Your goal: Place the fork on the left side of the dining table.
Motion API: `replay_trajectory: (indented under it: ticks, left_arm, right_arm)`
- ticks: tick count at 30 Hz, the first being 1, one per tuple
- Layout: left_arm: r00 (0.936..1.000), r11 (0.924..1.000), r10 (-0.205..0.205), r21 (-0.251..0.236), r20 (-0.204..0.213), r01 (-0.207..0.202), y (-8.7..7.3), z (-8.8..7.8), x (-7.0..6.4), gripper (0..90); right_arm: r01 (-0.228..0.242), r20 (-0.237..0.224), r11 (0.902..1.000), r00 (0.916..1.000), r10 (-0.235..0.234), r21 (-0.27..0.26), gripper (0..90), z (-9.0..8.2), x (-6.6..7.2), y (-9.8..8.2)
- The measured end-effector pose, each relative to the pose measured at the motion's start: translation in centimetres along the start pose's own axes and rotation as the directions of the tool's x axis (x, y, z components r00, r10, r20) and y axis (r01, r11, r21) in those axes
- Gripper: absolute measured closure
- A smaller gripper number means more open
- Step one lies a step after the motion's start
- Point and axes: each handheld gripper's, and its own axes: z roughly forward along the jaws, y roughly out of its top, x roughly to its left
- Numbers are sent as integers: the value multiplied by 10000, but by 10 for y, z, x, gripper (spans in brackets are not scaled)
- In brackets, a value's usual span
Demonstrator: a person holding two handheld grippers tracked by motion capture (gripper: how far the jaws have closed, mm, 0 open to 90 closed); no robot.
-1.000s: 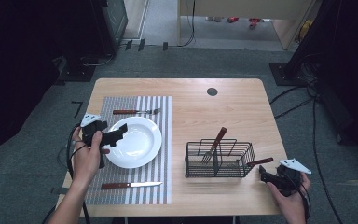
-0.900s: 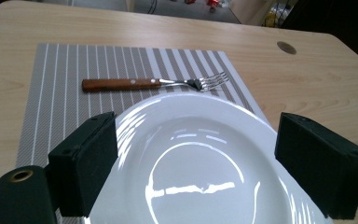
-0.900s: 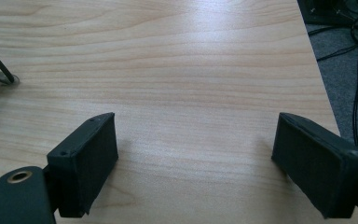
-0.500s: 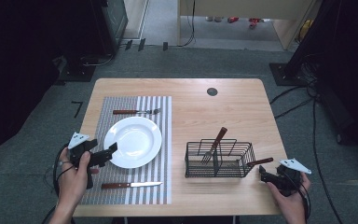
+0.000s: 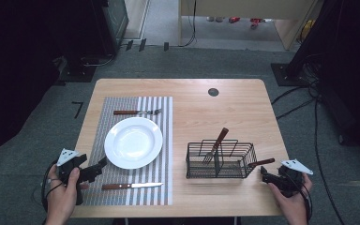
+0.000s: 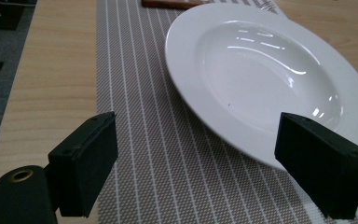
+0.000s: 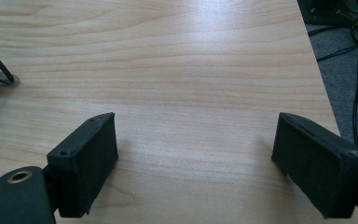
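Observation:
A white plate (image 5: 133,142) rests on a striped grey placemat (image 5: 161,187). My left gripper (image 5: 101,163) hovers open at the mat's near left corner and points at the plate's near left rim without touching it. In the left gripper view the plate (image 6: 261,70) lies just ahead of the open, bare jaws of the left gripper (image 6: 198,126). A fork (image 5: 138,112) lies beyond the plate and a knife (image 5: 131,186) in front of it. My right gripper (image 5: 264,172) is open near the table's front right corner, over bare wood in the right gripper view (image 7: 193,121).
A black wire basket (image 5: 243,161) stands right of the mat with a wooden-handled fork (image 5: 218,143) upright in it. Another wooden handle (image 5: 264,162) pokes out of its right side, close to my right gripper. A dark round hole (image 5: 213,92) marks the table's far side.
My left gripper has drawn back from the plate's left rim toward the near left corner of the table and sunk lower, still open. The right gripper has kept still.

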Motion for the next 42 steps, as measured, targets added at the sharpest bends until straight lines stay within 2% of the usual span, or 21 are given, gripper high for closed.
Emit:
replay_trajectory:
  ticks: [2,4,8,10,13,19,26,27,30,32,42]
  left_arm:
    - [9999,10000,-80,48,-73,80,-5,-1,5,138]
    - [9995,9999,-12,103,-327,15,-10,-1,9,138]
    - [9991,9997,-25,229,-424,34,-17,0,15,138]
    - [9990,9995,42,306,-441,-29,-20,1,16,137]
    - [9969,9986,243,496,-745,-206,-26,5,18,137]
    - [9947,9956,520,824,-892,-446,-34,11,16,137]
    - [9902,9933,873,847,-1088,-782,-37,15,15,125]
    - [9886,9926,978,825,-1142,-886,-38,16,15,125]
    - [9784,9873,1400,967,-1521,-1262,-39,18,11,122]
    - [9766,9877,1368,977,-1660,-1218,-40,18,9,117]
    - [9768,9883,1330,962,-1680,-1180,-40,19,8,115]
  right_arm:
    - [9,3,10000,10000,-9,-5,135,0,0,0]
    - [21,-3,10000,10000,-21,-12,135,0,0,0]
    - [21,-3,10000,10000,-21,-12,135,0,0,0]
    - [7,5,10000,10000,-7,-4,135,0,0,0]
    - [1,0,10000,10000,-1,1,135,0,0,0]
    - [11,2,10000,10000,-11,-5,135,0,0,0]
    - [25,-3,10000,10000,-25,-13,135,0,0,0]
    - [6,3,10000,10000,-6,-4,135,0,0,0]
    - [-1,0,10000,10000,1,2,136,0,0,0]
    - [8,3,10000,10000,-8,-4,135,0,0,0]
    - [13,-2,10000,10000,-13,-4,135,0,0,0]
